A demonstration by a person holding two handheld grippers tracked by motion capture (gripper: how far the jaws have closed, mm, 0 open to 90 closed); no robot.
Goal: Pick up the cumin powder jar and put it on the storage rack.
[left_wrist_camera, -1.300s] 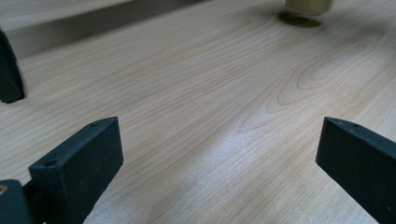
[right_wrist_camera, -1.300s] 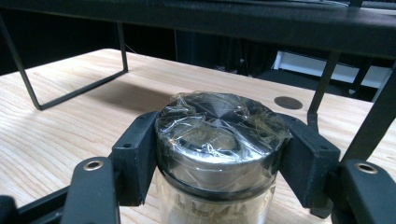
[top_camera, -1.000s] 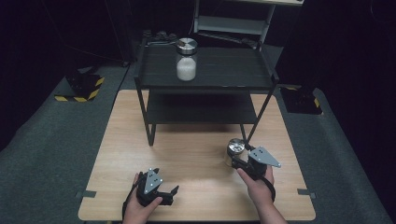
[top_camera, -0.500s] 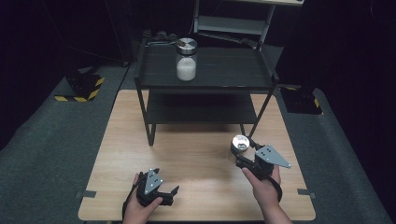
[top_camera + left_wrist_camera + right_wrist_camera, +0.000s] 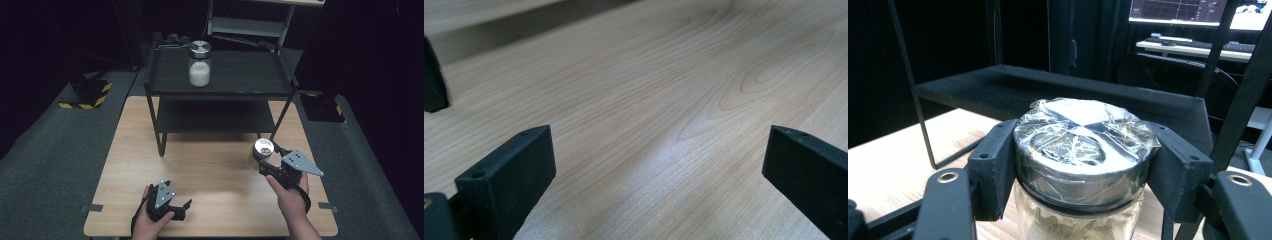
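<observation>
Jar [image 5: 1083,165] glass, round, film-wrapped metal lid, pale grainy fill, above table [image 5: 210,165] by black shelf [image 5: 220,75] | right gripper [image 5: 1083,170] clamped on lid | left gripper [image 5: 659,165] released, matte pads over woodgrain

The high view looks forward and down over the desk [image 5: 210,165] from afar. Each gripper view sits close behind its jaws: left skims the desk, right faces the rack [image 5: 1063,90].
</observation>
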